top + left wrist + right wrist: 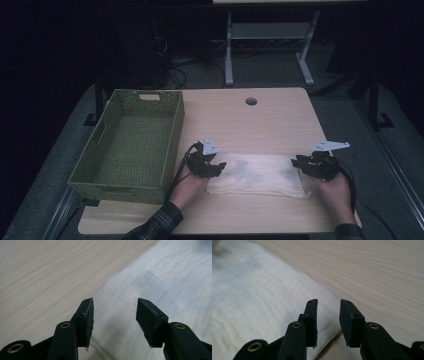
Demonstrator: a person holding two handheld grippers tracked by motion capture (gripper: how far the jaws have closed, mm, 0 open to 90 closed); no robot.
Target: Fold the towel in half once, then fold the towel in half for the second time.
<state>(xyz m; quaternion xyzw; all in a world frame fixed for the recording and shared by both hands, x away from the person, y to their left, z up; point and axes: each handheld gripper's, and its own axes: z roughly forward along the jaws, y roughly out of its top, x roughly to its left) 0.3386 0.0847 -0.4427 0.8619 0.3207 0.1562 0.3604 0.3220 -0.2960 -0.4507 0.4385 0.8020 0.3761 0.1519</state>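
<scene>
Left gripper and right gripper, both released with nothing between their jaws, flank the folded towel, whose long axis runs between them across the tabletop.

A light wooden table seen from above in a dim room. A folded white cloth lies flat near its front edge. A person's left hand holds a black left gripper at the cloth's left end, and the right hand holds a black right gripper at its right end. An empty green woven basket sits on the table's left side, just beside the left gripper.
</scene>
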